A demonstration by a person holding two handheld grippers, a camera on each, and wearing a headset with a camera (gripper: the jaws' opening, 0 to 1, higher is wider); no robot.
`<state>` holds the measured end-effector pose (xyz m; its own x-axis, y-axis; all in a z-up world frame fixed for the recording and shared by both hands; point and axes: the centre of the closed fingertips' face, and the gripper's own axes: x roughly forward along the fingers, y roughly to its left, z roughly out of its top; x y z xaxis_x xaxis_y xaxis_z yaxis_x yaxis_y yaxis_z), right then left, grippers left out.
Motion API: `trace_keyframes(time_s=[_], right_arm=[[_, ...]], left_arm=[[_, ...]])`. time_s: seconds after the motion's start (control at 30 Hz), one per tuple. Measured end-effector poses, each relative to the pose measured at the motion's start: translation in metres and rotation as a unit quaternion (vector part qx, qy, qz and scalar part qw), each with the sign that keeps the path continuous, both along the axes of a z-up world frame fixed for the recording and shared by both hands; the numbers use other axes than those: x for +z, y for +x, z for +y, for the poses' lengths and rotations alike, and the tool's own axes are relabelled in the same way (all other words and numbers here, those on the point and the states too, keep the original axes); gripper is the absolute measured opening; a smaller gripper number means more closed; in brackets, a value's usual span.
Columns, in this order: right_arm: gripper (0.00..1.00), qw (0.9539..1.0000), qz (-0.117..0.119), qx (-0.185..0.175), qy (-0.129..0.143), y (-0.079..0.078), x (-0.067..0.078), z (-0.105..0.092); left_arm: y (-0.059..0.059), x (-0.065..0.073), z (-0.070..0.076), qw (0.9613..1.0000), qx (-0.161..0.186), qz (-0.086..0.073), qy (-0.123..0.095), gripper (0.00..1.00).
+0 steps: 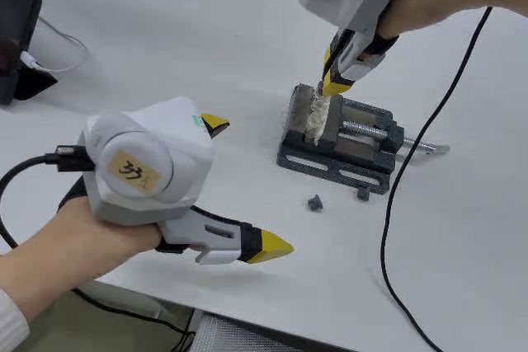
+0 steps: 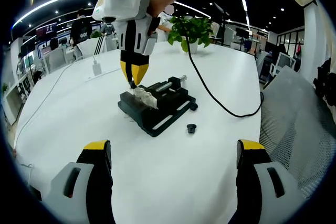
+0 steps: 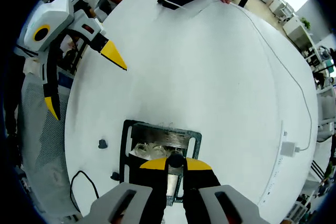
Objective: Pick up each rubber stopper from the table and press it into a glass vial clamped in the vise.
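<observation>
White table (image 1: 206, 39): a plain top that bears everything in the head view.
Dark grey vise (image 1: 334, 162): stands at about 3 o'clock from the middle of the head view, with its screw handle pointing toward 4 o'clock.
Glass vials (image 1: 318, 117): clear and upright, clamped in a row in the vise's mouth.
Right gripper (image 1: 330, 84): reaches down from 12 o'clock, its yellow tips pressed onto the pinched stopper (image 3: 176, 159). The stopper is dark and round and sits right over the vials. Whether it has entered a vial's mouth cannot be told.
Loose stopper (image 1: 314, 202): lies on the table at 6 o'clock of the vise, near its base.
Second loose stopper (image 1: 363, 194): lies at 5 o'clock of the vise, just beside the base edge.
Left gripper (image 1: 258, 185): at 8 o'clock in the head view, jaws spread wide with nothing between them, well apart from the vise.
Black cable (image 1: 392, 228): runs from 1 o'clock toward 5 o'clock, passing the vise's handle side.
</observation>
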<state>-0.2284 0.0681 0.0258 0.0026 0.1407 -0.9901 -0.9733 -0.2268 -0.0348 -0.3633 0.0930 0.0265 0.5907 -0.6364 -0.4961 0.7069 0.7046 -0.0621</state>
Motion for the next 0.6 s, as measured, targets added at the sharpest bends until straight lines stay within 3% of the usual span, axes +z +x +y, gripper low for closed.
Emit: trace_keyframes(time_s=[0.17, 0.6], right_arm=[[0.06, 0.9999, 0.004, 0.009, 0.013, 0.0033, -0.0019, -0.0005], [0.08, 0.9986, 0.008, 0.05, 0.013, 0.0025, -0.0012, 0.0014]], left_arm=[[-0.0003, -0.0008, 0.0009, 1.0, -0.001, 0.001, 0.003, 0.99], [0.0006, -0.0002, 0.0026, 1.0, -0.001, 0.004, 0.004, 0.98]])
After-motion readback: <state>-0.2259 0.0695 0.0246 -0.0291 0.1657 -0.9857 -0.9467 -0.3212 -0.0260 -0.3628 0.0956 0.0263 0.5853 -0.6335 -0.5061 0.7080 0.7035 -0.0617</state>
